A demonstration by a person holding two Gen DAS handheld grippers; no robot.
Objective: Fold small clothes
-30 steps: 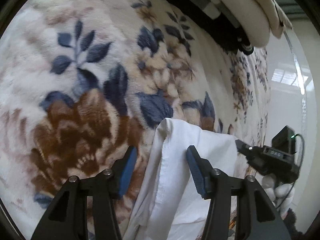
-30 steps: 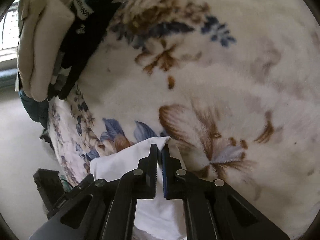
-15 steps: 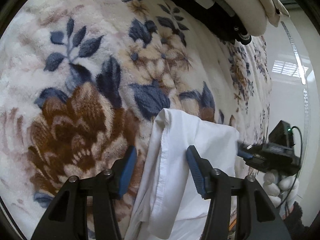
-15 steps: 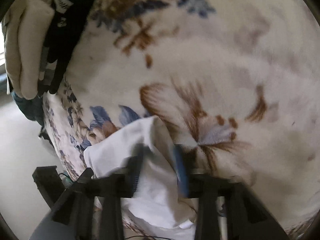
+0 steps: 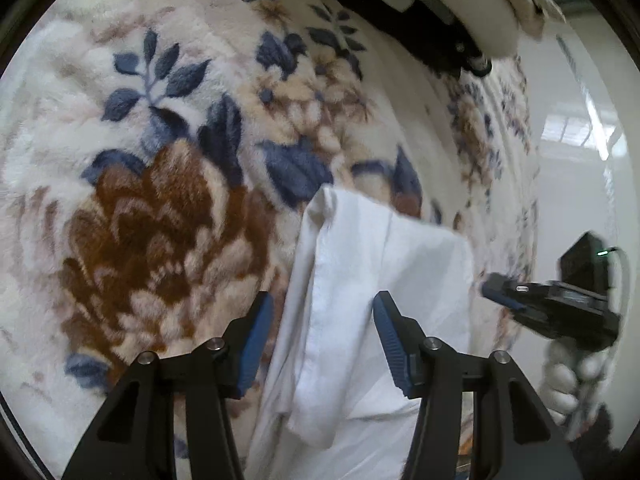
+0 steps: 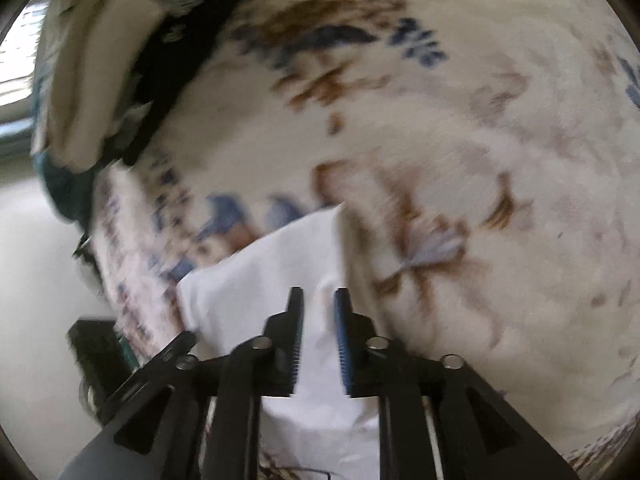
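Floral blanket [image 5: 168,128] — cream and dark clothes pile [image 6: 100,76].

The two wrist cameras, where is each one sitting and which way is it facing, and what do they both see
Left wrist: rides the left gripper, looking along its open fingers at the white garment on the floral blanket; the right gripper and gloved hand show at right.
Right wrist: rides the right gripper, fingers parted over the same garment, facing the clothes pile; motion-blurred.
Shared: the garment, the blanket, the clothes pile.
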